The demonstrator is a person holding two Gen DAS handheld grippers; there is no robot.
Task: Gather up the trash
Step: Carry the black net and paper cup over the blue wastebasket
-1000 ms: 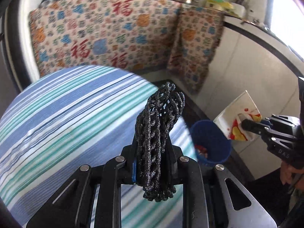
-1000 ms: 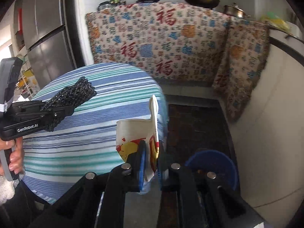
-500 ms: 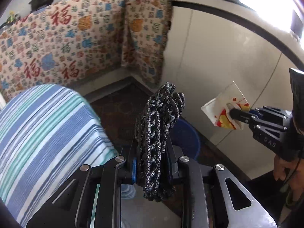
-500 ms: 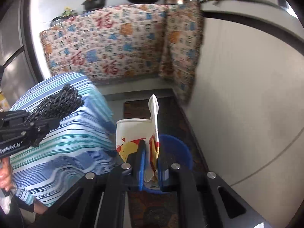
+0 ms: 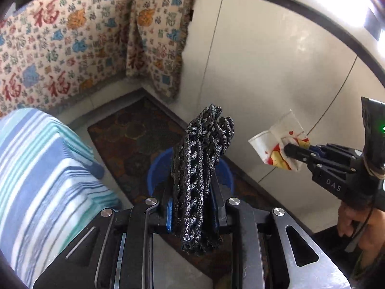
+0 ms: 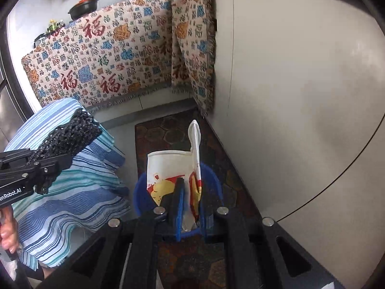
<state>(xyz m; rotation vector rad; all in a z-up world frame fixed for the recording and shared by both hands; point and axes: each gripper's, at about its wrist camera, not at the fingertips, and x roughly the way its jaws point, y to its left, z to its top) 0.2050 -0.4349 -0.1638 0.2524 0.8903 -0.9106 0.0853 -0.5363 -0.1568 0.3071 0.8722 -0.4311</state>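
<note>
Black mesh (image 5: 199,168), paper cup (image 6: 168,168) — both clamped above blue bin (image 6: 216,180).

— Can you see inside the blue bin (image 5: 223,175)?
— No. Your black mesh (image 5: 199,175) covers its middle, and from your right side the paper cup (image 6: 168,168) hides most of it; contents can't be told.

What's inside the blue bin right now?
Little shows. In both wrist views the blue bin sits on the floor behind the held black mesh and crushed paper cup, which cover its interior. Only rim and wall are visible.
</note>
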